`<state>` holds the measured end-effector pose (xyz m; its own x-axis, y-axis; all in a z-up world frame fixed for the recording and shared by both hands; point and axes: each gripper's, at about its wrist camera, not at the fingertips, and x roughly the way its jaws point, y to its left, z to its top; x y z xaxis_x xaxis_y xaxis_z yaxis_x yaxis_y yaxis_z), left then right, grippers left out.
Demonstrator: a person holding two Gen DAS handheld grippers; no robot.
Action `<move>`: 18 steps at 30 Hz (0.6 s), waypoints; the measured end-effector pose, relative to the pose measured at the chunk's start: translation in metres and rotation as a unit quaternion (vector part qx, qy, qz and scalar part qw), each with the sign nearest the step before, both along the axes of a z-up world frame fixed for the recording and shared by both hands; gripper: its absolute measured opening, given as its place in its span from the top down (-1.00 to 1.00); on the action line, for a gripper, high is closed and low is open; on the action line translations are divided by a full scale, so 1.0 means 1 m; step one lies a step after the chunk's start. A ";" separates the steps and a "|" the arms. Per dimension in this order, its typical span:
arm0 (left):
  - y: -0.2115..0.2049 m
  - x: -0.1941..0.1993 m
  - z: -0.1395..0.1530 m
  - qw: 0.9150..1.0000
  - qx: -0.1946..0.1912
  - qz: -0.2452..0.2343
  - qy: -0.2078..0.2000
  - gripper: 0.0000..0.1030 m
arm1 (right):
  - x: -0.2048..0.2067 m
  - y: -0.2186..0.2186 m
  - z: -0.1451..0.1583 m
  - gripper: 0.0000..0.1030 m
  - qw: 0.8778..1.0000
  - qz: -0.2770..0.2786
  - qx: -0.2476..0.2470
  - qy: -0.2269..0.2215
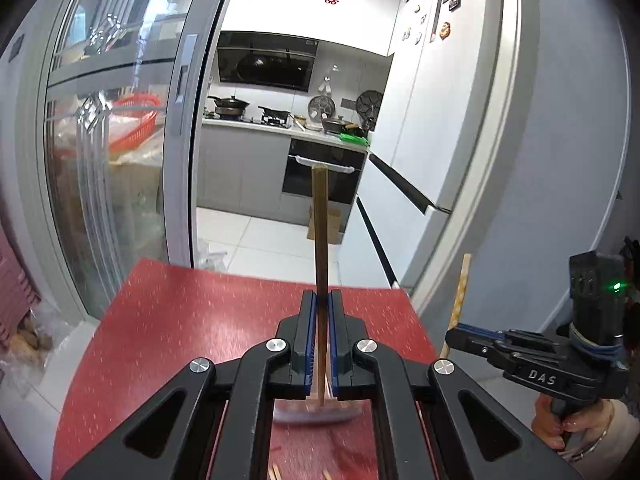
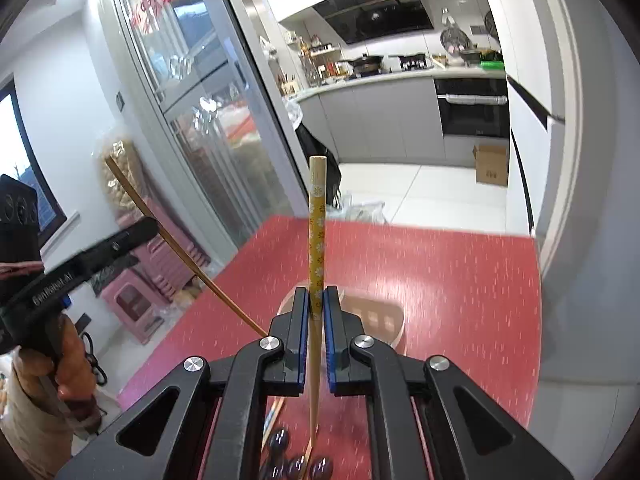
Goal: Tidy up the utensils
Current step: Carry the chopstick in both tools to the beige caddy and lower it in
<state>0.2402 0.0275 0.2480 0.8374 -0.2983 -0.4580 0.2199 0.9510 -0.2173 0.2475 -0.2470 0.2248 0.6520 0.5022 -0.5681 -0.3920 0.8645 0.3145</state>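
My left gripper (image 1: 321,295) is shut on a plain brown chopstick (image 1: 320,228) that stands upright above the red table (image 1: 180,320). My right gripper (image 2: 316,292) is shut on a yellow flower-patterned chopstick (image 2: 317,220), also upright. Each gripper shows in the other's view: the right one (image 1: 454,334) with its patterned chopstick (image 1: 460,292), the left one (image 2: 150,224) with its brown chopstick (image 2: 176,248). A pale pink holder (image 2: 384,316) lies on the table below the right gripper; it also shows in the left wrist view (image 1: 316,412), blurred. More chopstick ends (image 1: 276,472) lie near the bottom edge.
Several dark round objects (image 2: 296,464) lie on the table under the right gripper. A glass sliding door (image 1: 120,140) stands to the left. Beyond the table's far edge (image 1: 280,276) is a tiled kitchen floor with a cardboard box (image 2: 490,166). Pink stools (image 2: 136,300) stand at the left.
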 end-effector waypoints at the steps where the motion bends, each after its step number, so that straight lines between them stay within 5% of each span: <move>1: -0.002 0.006 0.000 1.000 0.003 0.001 -0.001 0.35 | 0.011 0.002 0.003 0.84 1.000 -0.003 0.000 -0.006; 10: -0.018 0.068 -0.047 0.999 0.007 0.008 0.032 0.35 | 0.067 0.023 0.002 0.84 0.998 -0.024 -0.024 -0.055; 18: -0.024 0.098 -0.091 0.998 0.020 0.012 0.057 0.35 | 0.085 0.039 -0.038 0.84 0.994 -0.031 -0.060 -0.082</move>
<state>0.3384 0.0033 0.1570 0.7856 -0.2587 -0.5621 0.1729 0.9640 -0.2020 0.3328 -0.2084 0.1864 0.7682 0.3938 -0.5047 -0.3750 0.9158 0.1437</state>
